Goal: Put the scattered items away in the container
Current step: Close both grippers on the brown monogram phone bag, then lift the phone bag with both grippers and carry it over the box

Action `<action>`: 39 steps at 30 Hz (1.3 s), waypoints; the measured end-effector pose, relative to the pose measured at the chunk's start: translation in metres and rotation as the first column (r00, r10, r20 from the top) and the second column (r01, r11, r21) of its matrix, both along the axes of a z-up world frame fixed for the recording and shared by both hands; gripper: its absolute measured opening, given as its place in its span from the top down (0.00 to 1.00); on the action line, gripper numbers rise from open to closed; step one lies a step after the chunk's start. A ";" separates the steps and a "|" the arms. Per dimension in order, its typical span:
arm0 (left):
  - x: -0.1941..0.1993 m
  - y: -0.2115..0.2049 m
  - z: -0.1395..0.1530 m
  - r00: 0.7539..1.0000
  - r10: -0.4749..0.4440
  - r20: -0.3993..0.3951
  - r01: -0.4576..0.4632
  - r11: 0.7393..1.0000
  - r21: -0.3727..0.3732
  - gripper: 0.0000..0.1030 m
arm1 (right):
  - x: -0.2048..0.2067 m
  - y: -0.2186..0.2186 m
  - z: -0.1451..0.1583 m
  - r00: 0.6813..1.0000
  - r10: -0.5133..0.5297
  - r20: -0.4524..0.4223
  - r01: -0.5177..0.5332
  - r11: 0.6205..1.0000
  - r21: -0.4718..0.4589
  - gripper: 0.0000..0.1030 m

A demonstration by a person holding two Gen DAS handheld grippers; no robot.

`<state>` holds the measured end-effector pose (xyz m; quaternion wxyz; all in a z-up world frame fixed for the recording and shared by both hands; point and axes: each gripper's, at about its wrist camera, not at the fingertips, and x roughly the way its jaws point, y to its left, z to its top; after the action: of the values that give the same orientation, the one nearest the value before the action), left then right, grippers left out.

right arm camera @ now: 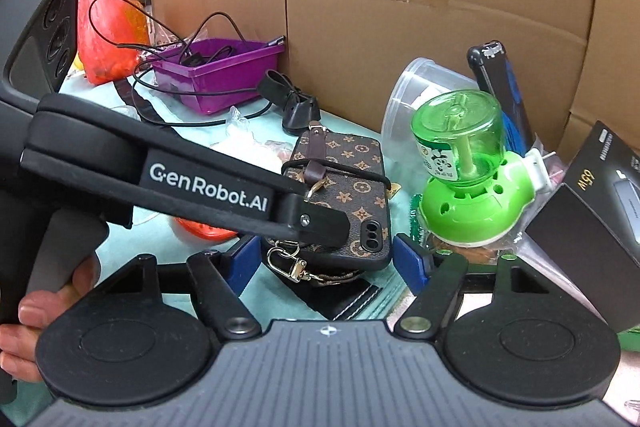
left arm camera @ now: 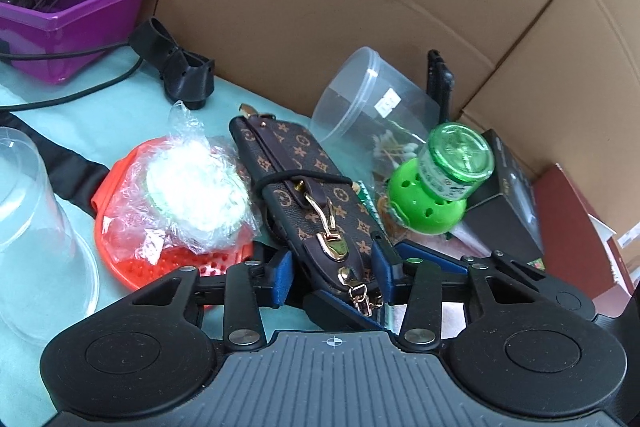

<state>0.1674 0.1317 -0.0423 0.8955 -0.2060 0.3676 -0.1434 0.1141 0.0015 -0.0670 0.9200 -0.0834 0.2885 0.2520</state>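
A person holding a gripper in each hand works through clutter on a teal cloth, where the phone case [left arm camera: 304, 187], brown with a tan monogram print, appears to be the item in hand for pickup. The left gripper [left arm camera: 331, 261] has its blue pads [left arm camera: 283, 277] set on either side of the case's near, clasp end; the pads look close to the edges, but whether they are pressing it cannot be told from the left wrist view. The right gripper [right arm camera: 326, 259] stands open, its pads wide of the case's camera end and holding nothing, with the left tool's finger crossing over the case in front of it. The bin [left arm camera: 68, 7], purple and already holding cables, sits well beyond the case, to its far left against the cardboard wall, and seems the likely container. The next move, by this reading, calls for a firm close on the case's sides, a clean lift clear of its dangling clasp and strap, then a carry to the bin. Beside the case, the orange scrubber [left arm camera: 132, 239] and plastic wrap [left arm camera: 196, 183] lie to its left; the green vaporizer [left arm camera: 440, 183] and clear tub [left arm camera: 372, 95] lie to its right, near enough to be nudged.
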 end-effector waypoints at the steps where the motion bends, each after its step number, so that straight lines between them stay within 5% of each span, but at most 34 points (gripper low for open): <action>1: -0.003 0.000 0.002 1.000 -0.004 0.003 0.004 1.000 -0.004 0.58 | -0.002 -0.001 0.002 1.000 -0.005 -0.002 0.005 1.000 0.006 0.26; 15: -0.114 -0.052 0.007 0.992 -0.122 -0.010 0.121 0.991 -0.054 0.58 | -0.105 -0.048 0.018 1.000 -0.005 -0.020 0.004 1.000 -0.015 0.26; 22: -0.156 -0.089 0.008 0.982 -0.187 -0.002 0.187 0.982 0.022 0.40 | -0.159 -0.079 0.016 0.998 -0.051 -0.034 0.051 0.999 -0.005 0.26; 26: -0.159 -0.092 0.006 0.993 -0.113 -0.014 0.114 0.992 0.055 0.20 | -0.172 -0.091 0.013 0.997 -0.048 -0.056 0.050 0.998 0.027 0.21; 39: -0.134 -0.070 0.009 0.998 -0.064 -0.024 0.065 0.997 0.052 0.16 | -0.164 -0.077 0.011 0.998 -0.047 -0.029 0.048 0.998 0.039 0.17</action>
<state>0.0331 0.0620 -0.0338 0.8914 -0.1718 0.3876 -0.1602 -0.0495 -0.0760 -0.0557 0.9230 -0.0548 0.2983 0.2370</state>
